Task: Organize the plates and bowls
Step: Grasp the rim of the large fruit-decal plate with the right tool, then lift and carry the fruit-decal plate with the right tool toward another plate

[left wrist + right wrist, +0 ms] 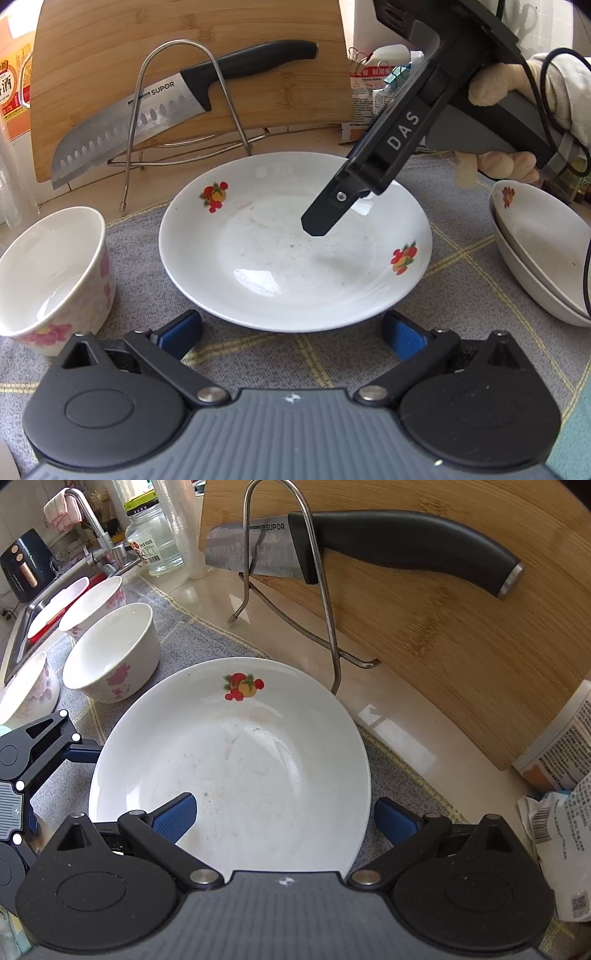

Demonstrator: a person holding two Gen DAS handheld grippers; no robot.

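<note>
- Left wrist view: the left gripper (291,334) sits low over the grey checked cloth (461,295), jaws spread wide with nothing between them, blue pads (181,332) just short of the near rim of the white plate (258,258).
- That plate has little fruit prints and lies flat on the cloth, pretty much dead centre.
- The right gripper (316,223) comes in from the upper right, held by a gloved hand (495,92), its tip hanging over the plate's middle. It shows side-on here, so I can't tell the jaw gap from this angle.
- A pink-flowered bowl (55,273) stands upright on the cloth to the left of the plate, apart from it.
- At the right edge there's a stack of two plates (535,251), same fruit print on the top one.
- Behind it all: a bamboo cutting board (184,48) propped upright, with a knife (177,107) against it and a wire rack (177,99) in front.
- Right wrist view: the right gripper (284,821) is wide open and empty; its left pad is over the plate (240,757), its right pad is outside the rim, so the plate edge lies between them. Can't tell if either pad touches.
- Three flowered bowls (110,657) stand in a row to the left on the cloth, running back toward the sink (22,627).
- The left gripper (33,760) peeks in at the left edge beside the plate.
</note>
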